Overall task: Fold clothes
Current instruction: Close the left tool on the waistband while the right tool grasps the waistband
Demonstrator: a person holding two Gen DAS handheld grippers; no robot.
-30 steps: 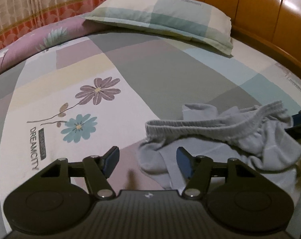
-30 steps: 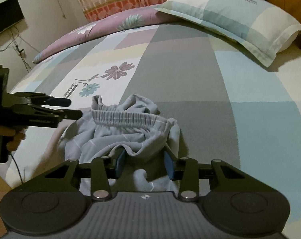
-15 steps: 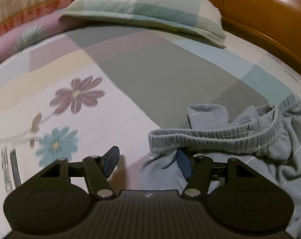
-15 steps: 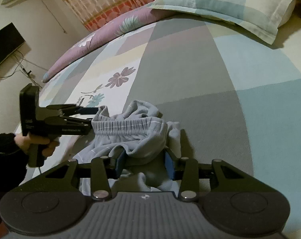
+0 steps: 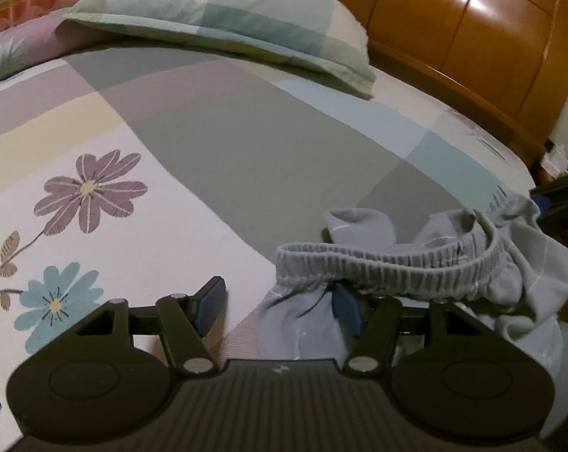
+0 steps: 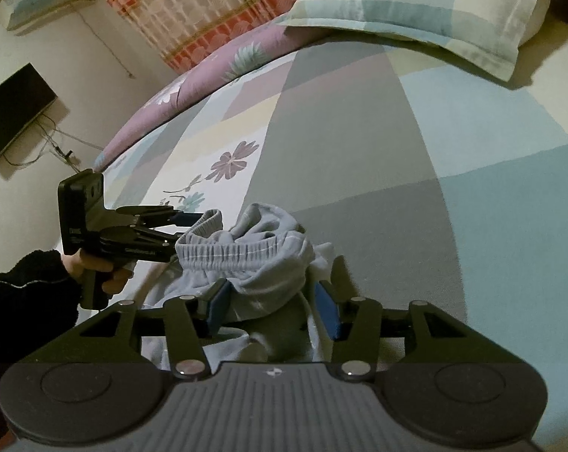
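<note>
While the grey shorts (image 5: 427, 263) lie crumpled near the bed's (image 5: 246, 143) front edge, waistband running between my hands, my left claw (image 5: 280, 305) gapes wide around its left end; my right claw (image 6: 272, 301), jaws just opening, straddles loose cloth opposite.

The middle of the bed (image 5: 246, 143) lay bare and flat — wide room to pass. A pillow (image 5: 223, 15) blocked the head edge, and crumpled shorts (image 6: 253, 263) occupied the near edge.
</note>
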